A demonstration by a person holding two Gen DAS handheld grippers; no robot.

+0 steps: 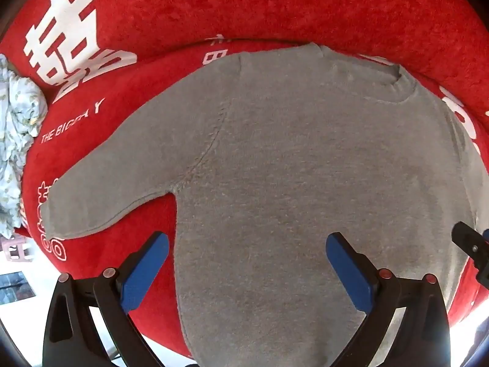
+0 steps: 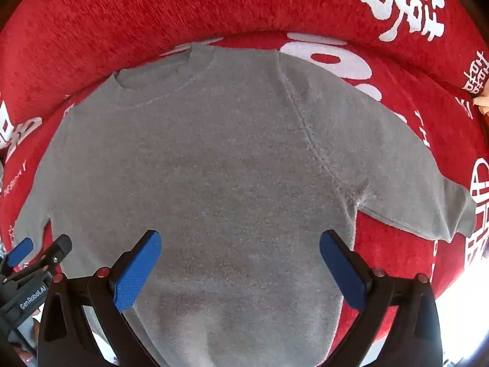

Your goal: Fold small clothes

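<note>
A small grey sweater [image 1: 290, 165] lies flat and face up on a red seat, collar far, hem near; it also shows in the right wrist view [image 2: 214, 168]. Its left sleeve [image 1: 122, 180] spreads out to the left and its right sleeve [image 2: 406, 180] spreads out to the right. My left gripper [image 1: 247, 244] is open and empty above the sweater's lower left part, one blue pad over the red cover. My right gripper [image 2: 240, 243] is open and empty above the lower right part. Each gripper shows at the edge of the other's view.
The red cover [image 1: 275, 6] with white lettering rises into a backrest behind the collar. A crumpled light floral cloth [image 1: 15, 140] lies at the far left. The seat's front edge runs near the hem, with bright floor [image 1: 24, 275] beyond it.
</note>
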